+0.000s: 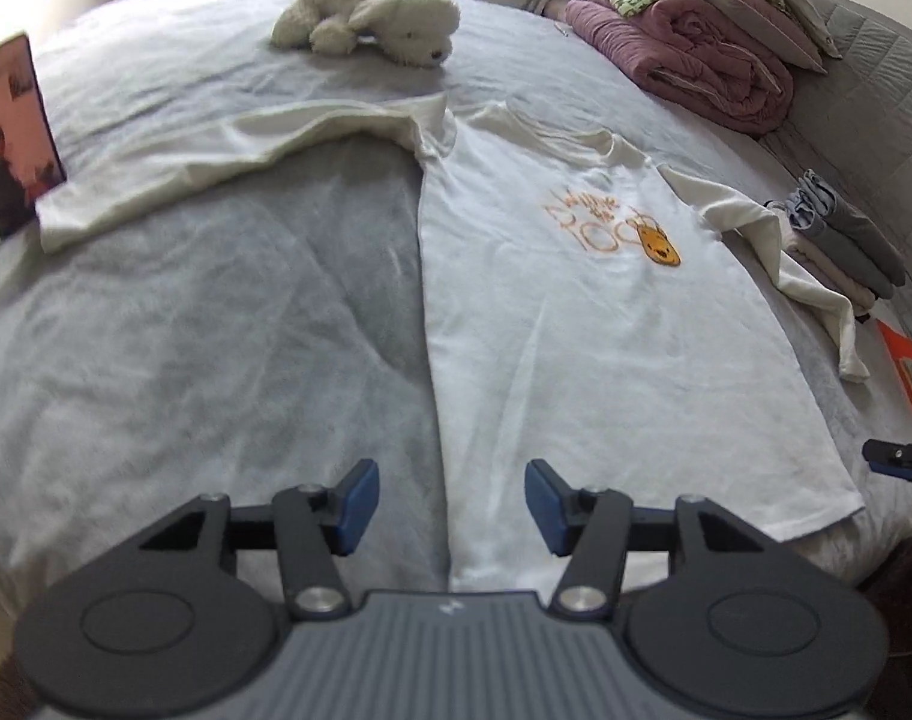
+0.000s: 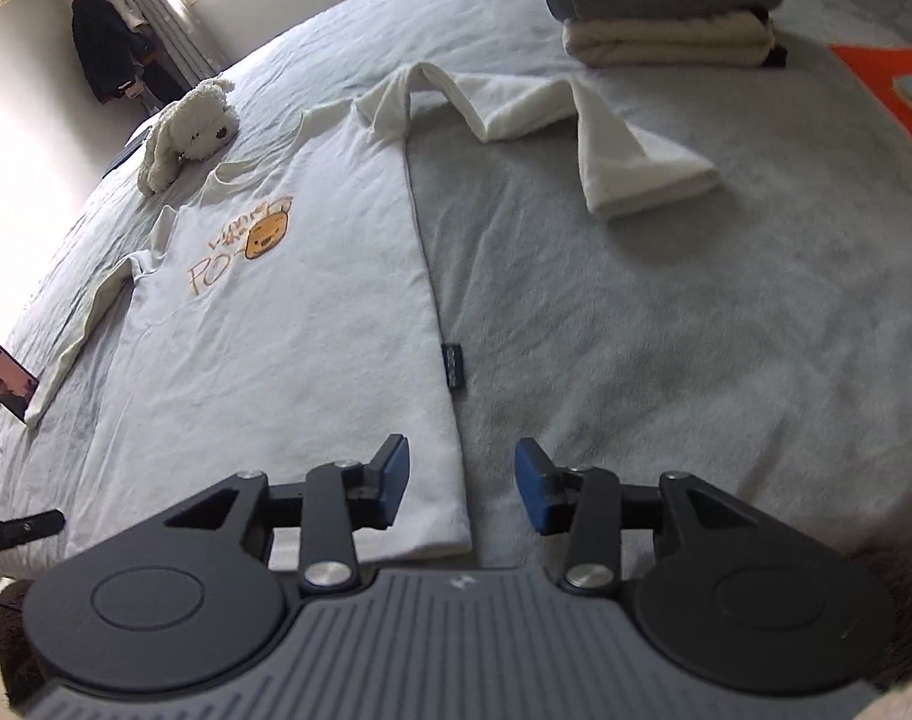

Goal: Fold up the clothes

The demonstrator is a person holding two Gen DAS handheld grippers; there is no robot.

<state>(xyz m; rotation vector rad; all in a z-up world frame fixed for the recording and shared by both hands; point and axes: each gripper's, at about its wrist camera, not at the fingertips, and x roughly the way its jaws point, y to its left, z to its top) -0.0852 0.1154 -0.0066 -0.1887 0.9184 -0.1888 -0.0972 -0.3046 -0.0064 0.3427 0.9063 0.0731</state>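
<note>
A white long-sleeved cotton shirt with an orange bear print (image 1: pixel 606 324) lies flat on the grey bedspread (image 1: pixel 216 330), sleeves toward ten and two o'clock. The left gripper (image 1: pixel 450 501) and right gripper (image 2: pixel 461 483) hover wide apart and empty over its hem corners.

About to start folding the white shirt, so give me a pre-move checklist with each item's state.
1. Left gripper open, over the hem's left corner: ok.
2. Right gripper open, over the right corner: ok.
3. White shirt body flat, print up: ok.
4. Right sleeve straight: not ok, crumpled.
5. Left sleeve spread out: ok.
6. Stuffed toy clear of the collar: ok.
</note>
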